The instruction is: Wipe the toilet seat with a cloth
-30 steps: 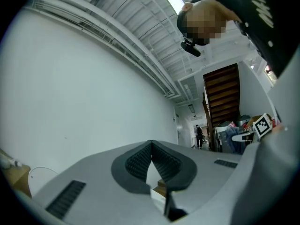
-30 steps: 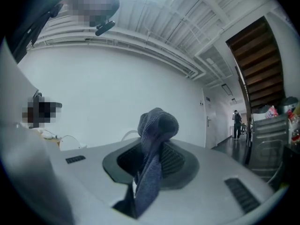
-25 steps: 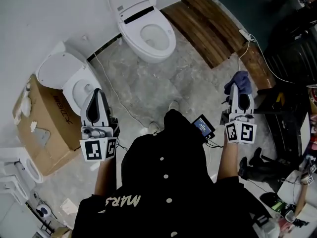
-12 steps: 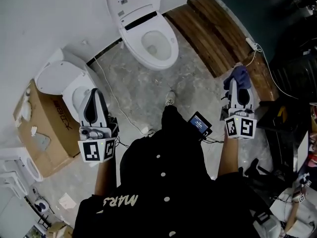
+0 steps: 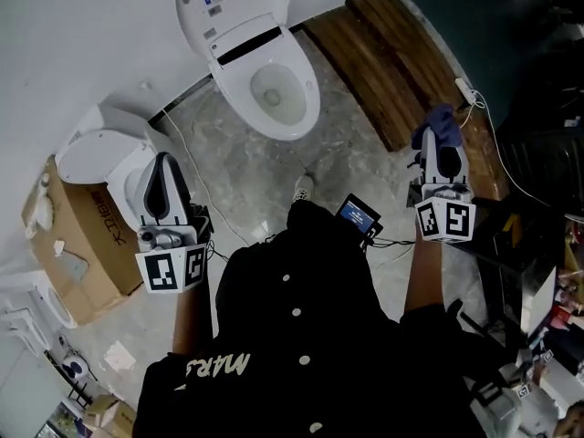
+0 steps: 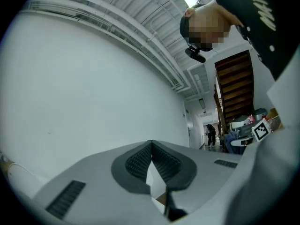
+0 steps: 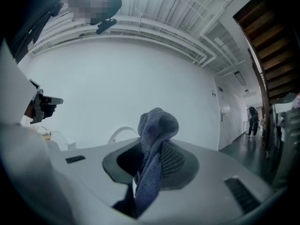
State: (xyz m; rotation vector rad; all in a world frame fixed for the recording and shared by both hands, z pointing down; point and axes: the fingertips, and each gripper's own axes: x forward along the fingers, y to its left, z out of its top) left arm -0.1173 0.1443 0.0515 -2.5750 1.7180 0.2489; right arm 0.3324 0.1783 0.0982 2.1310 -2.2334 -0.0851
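A white toilet [image 5: 290, 117] stands at the top centre of the head view, its lid [image 5: 222, 5] raised and the seat ring down around the bowl. My right gripper [image 5: 439, 146] is held well to the right of it, above the floor, shut on a blue cloth [image 5: 441, 124] bunched over the tips. In the right gripper view the cloth [image 7: 156, 139] hangs between the pads of that gripper [image 7: 149, 161]. My left gripper [image 5: 164, 162] hovers at the left, far from the seat. Its jaws [image 6: 151, 149] are shut with nothing in them.
A second white toilet [image 5: 96, 151] sits beside the left gripper, next to a cardboard box [image 5: 78, 245]. Dark wooden planks [image 5: 388, 53] lie to the right of the main toilet, with a power strip [image 5: 465, 88] and cables on the floor. Dark clutter fills the right edge.
The person has stepped closer to the toilet, which now lies nearer in the head view. Both grippers keep their poses; the cloth stays in the right one.
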